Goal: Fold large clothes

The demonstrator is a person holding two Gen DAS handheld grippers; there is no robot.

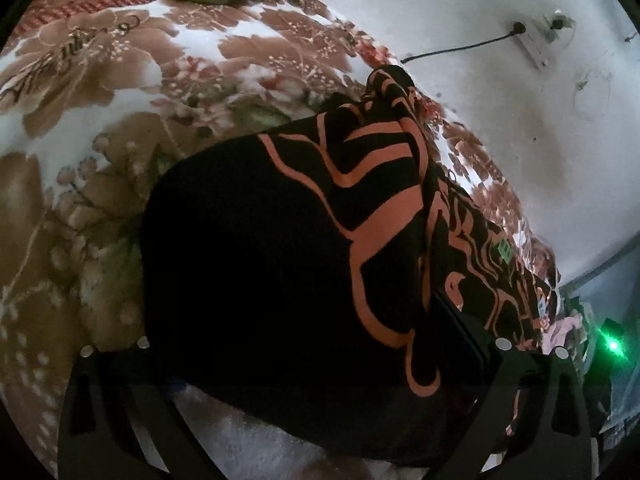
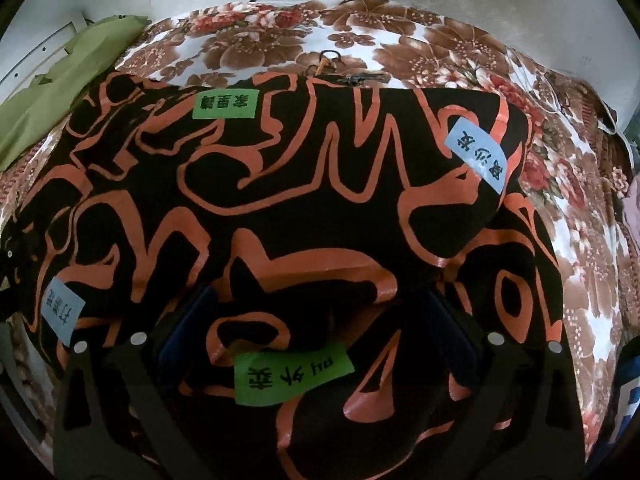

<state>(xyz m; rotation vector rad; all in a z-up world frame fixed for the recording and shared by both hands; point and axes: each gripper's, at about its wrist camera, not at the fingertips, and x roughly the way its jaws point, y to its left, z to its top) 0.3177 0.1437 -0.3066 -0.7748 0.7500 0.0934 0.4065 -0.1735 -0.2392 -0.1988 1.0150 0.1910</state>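
Note:
A black garment with orange swirls (image 1: 280, 240) lies on a floral bedspread (image 1: 100, 128) and is draped over my left gripper (image 1: 316, 320). Only the left gripper's right finger (image 1: 460, 320) shows; the finger mounts stand wide apart. In the right wrist view the same garment (image 2: 320, 184) spreads across the bed, with green (image 2: 224, 107) and blue (image 2: 476, 156) paper labels stuck on it. My right gripper (image 2: 320, 312) is open, its fingers (image 2: 192, 320) wide apart, and a fold of the garment with a green label (image 2: 292, 372) lies between them.
A green cloth (image 2: 52, 100) lies at the bed's far left corner. A key ring (image 2: 328, 58) rests on the bedspread (image 2: 400, 40) beyond the garment. The white wall behind carries a socket with a black cable (image 1: 536, 40). A green light (image 1: 612, 346) glows at lower right.

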